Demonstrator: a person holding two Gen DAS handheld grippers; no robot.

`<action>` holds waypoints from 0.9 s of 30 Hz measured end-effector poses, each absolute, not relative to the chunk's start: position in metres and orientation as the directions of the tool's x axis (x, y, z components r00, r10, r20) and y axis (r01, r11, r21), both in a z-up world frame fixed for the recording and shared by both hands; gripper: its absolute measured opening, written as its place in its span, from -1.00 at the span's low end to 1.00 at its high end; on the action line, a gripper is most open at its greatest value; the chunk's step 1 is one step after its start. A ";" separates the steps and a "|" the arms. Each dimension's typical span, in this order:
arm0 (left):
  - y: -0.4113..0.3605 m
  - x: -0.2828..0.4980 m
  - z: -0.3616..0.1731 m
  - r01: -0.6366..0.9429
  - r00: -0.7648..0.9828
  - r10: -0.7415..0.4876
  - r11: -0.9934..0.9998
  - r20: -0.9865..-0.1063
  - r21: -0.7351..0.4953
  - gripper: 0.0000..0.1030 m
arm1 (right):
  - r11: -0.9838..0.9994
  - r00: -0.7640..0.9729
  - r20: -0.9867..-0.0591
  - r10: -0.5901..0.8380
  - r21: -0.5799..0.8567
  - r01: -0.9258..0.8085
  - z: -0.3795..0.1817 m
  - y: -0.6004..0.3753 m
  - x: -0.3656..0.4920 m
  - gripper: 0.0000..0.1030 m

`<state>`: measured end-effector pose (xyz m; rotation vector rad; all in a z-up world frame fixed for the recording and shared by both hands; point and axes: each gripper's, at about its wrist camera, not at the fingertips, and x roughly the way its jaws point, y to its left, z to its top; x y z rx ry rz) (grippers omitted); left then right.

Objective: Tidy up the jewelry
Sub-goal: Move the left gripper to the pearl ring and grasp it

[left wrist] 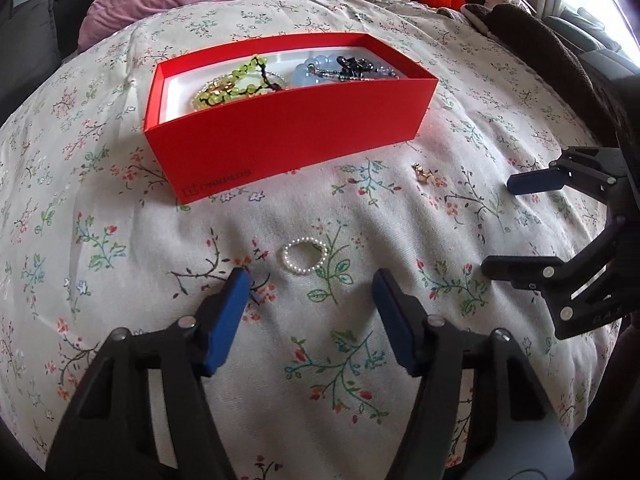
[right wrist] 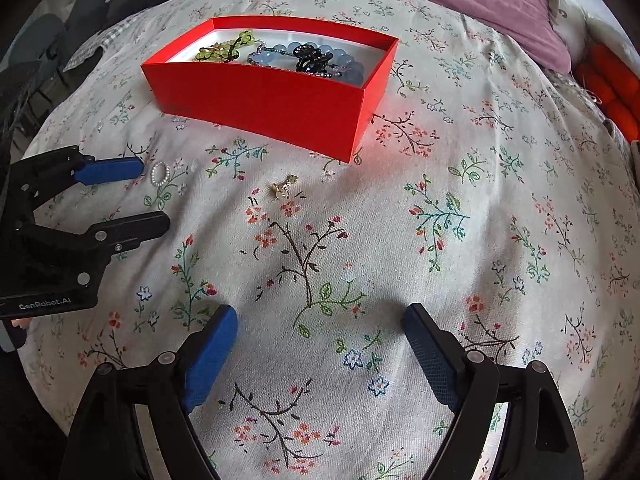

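On the bed (left wrist: pixel 460 92), covered by a floral sheet, lies a red box (left wrist: pixel 280 140), open-topped, its long axis running left-right across both views. Inside sit green beads (left wrist: pixel 236 84), blue beads (left wrist: pixel 316 72) and a black piece (left wrist: pixel 354 66). 2 items lie on the sheet outside the box: a pearl ring (left wrist: pixel 303 254), flat, near the left hand-held gripper (left wrist: pixel 310 284), whose jaws stand apart and empty; and a small gold charm (right wrist: pixel 283 188), ahead of the right hand-held gripper (right wrist: pixel 320 320), likewise open and holding nothing.
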<state>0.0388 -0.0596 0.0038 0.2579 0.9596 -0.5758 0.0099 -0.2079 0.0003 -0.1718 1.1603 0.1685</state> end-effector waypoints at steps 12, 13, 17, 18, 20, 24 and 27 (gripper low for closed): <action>-0.065 0.039 0.003 0.569 0.463 -0.352 0.822 -0.813 -0.032 -0.34 | 0.975 0.434 -0.899 0.056 -0.044 -0.218 -0.005 -0.213 0.014 0.84; -0.065 0.039 0.004 0.569 0.464 -0.351 0.821 -0.813 -0.030 -0.42 | 0.975 0.436 -0.898 0.063 -0.038 -0.218 -0.005 -0.214 0.014 0.84; -0.067 0.039 0.004 0.572 0.464 -0.349 0.820 -0.814 -0.026 -0.64 | 0.976 0.441 -0.895 0.064 -0.037 -0.216 -0.006 -0.217 0.018 0.84; -0.067 0.039 0.004 0.574 0.462 -0.349 0.819 -0.815 -0.026 -0.67 | 0.976 0.441 -0.895 0.063 -0.037 -0.215 -0.006 -0.216 0.018 0.84; -0.067 0.039 0.004 0.573 0.459 -0.346 0.819 -0.818 -0.026 -0.84 | 0.976 0.444 -0.894 0.062 -0.039 -0.214 -0.006 -0.214 0.019 0.84; -0.063 0.040 0.005 0.562 0.451 -0.343 0.827 -0.824 -0.037 -0.88 | 0.976 0.452 -0.890 0.063 -0.039 -0.213 -0.006 -0.213 0.022 0.84; -0.060 0.039 0.007 0.551 0.448 -0.332 0.834 -0.830 -0.037 -0.89 | 0.977 0.458 -0.886 0.067 -0.034 -0.209 -0.005 -0.212 0.024 0.84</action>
